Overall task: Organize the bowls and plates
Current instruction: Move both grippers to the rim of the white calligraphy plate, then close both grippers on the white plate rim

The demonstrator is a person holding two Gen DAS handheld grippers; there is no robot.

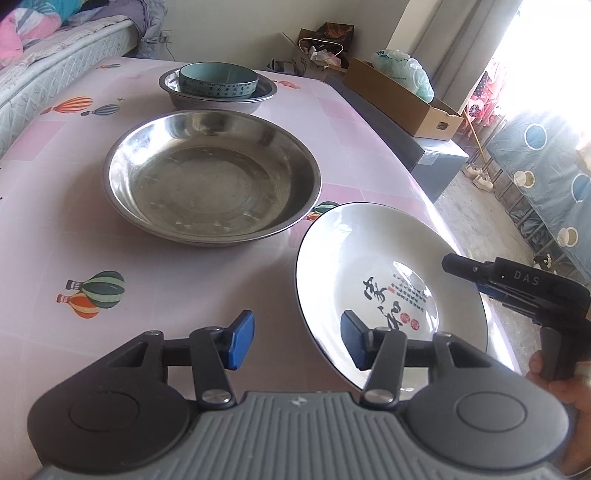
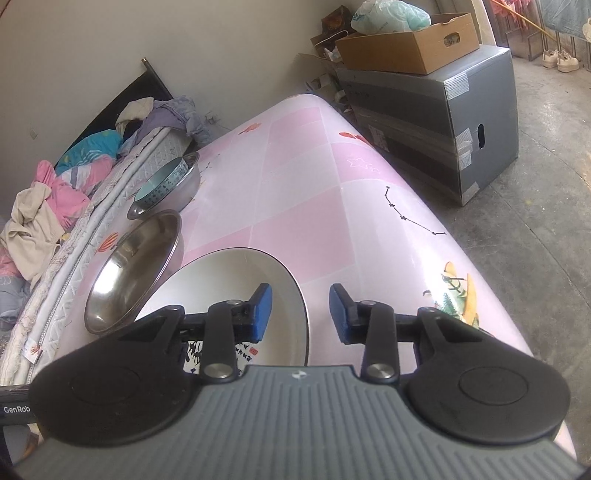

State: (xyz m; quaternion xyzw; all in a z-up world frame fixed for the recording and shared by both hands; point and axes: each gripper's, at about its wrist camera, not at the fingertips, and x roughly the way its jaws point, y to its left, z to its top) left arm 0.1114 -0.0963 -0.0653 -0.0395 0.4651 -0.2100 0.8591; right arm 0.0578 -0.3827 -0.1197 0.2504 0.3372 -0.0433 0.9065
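A white plate [image 1: 388,266] with black calligraphy lies near the right edge of the pink table [image 1: 74,221]. My left gripper [image 1: 297,341] straddles the plate's near-left rim, one blue pad over the dish and one outside, neither touching it. My right gripper [image 2: 301,314] straddles the white plate [image 2: 236,273] at its right rim the same way, with a gap on both sides. From the left wrist view the right gripper [image 1: 452,263] reaches in from the right, held by a hand [image 1: 554,373]. A wide steel plate [image 1: 212,177] sits behind. Farther back a teal bowl [image 1: 218,81] rests inside a steel bowl [image 1: 177,98].
A bed [image 2: 48,206] piled with clothes runs along the table's far side. Beyond the table's other edge stand a grey carton [image 2: 461,122] with an open cardboard box [image 2: 413,48] and a plastic bag [image 2: 388,16] on top, then bare floor [image 2: 535,240].
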